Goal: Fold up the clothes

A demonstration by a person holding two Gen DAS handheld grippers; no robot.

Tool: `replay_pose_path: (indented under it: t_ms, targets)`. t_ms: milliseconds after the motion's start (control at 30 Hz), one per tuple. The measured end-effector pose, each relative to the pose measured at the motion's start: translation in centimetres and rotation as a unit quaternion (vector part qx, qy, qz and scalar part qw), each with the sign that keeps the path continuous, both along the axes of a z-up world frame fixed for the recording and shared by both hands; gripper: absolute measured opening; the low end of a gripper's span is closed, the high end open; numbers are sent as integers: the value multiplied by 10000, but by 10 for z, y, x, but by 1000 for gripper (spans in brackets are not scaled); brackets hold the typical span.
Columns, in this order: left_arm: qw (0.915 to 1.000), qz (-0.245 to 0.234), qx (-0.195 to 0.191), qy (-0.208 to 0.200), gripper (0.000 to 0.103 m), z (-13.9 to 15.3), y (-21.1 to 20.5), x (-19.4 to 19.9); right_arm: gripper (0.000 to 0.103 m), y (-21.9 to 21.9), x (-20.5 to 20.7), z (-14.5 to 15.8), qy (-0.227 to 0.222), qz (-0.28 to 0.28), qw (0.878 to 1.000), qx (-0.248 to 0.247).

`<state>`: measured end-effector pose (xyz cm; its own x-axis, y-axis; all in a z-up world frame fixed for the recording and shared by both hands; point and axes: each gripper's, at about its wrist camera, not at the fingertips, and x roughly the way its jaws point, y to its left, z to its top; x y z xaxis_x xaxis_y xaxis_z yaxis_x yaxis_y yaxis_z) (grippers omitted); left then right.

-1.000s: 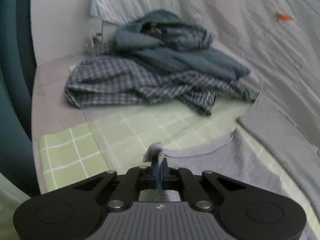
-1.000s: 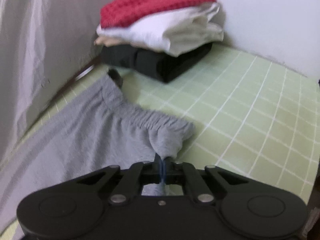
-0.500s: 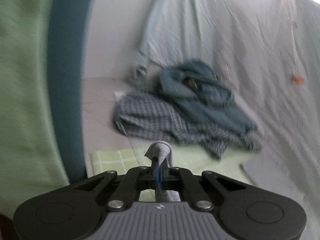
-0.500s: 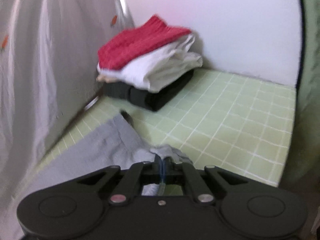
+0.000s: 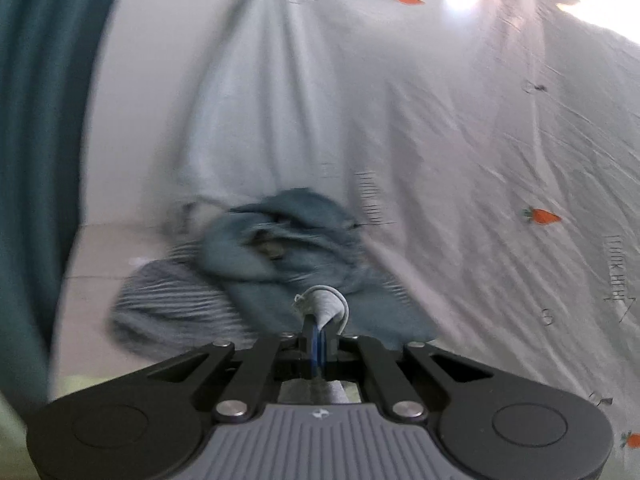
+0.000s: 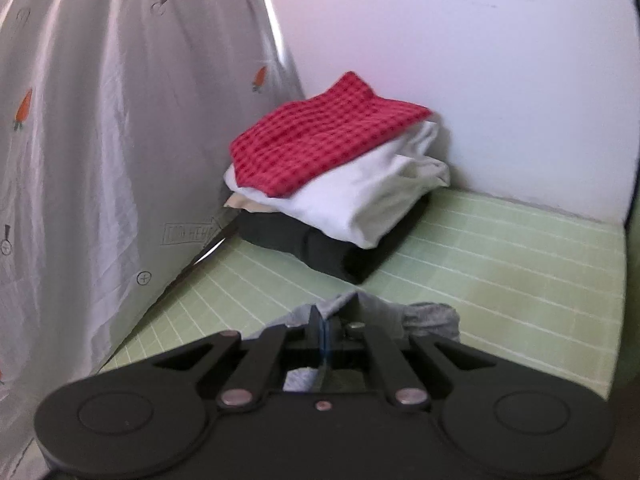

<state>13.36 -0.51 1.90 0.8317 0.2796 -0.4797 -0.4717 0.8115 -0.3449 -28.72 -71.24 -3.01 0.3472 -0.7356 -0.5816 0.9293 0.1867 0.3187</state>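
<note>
My left gripper [image 5: 316, 336] is shut on a corner of the grey garment [image 5: 326, 306], held up in the air; a small fold of grey cloth sticks out past the fingertips. My right gripper [image 6: 322, 334] is shut on another edge of the same grey garment [image 6: 430, 316], whose gathered waistband bunches just beyond the fingers above the green checked bed sheet [image 6: 500, 280]. The rest of the garment hangs below, out of sight.
A blue garment [image 5: 288, 248] lies on a plaid shirt [image 5: 168, 304] ahead of the left gripper. A folded stack, red checked cloth [image 6: 324, 136] over white [image 6: 360, 200] over black [image 6: 320, 244], sits in the corner. A white carrot-print sheet [image 6: 100, 120] hangs alongside.
Both grippers have risen and tilted upward with the grey garment in them. The sheet and spread cloth have dropped out of the left view; the folded stack looks farther below in the right view.
</note>
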Motion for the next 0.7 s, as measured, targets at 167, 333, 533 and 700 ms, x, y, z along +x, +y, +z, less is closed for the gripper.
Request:
replay_pose_path:
  t_ms: [167, 333, 533, 700]
  targets:
    - [9962, -863, 47, 54, 1, -12, -82, 129, 1, -54, 52, -13, 349, 14, 9994, -28]
    - [9720, -2188, 387, 765, 28, -53, -179, 257, 22, -125, 117, -44, 1011, 282, 9944, 143]
    - [9686, -1858, 408, 1601, 65, -115, -170, 231, 77, -93, 132, -45, 1558, 293, 9873, -93]
    - [9620, -1385, 91, 2351, 66, -163, -135, 190, 80, -52, 100, -64, 1481, -163, 9874, 538]
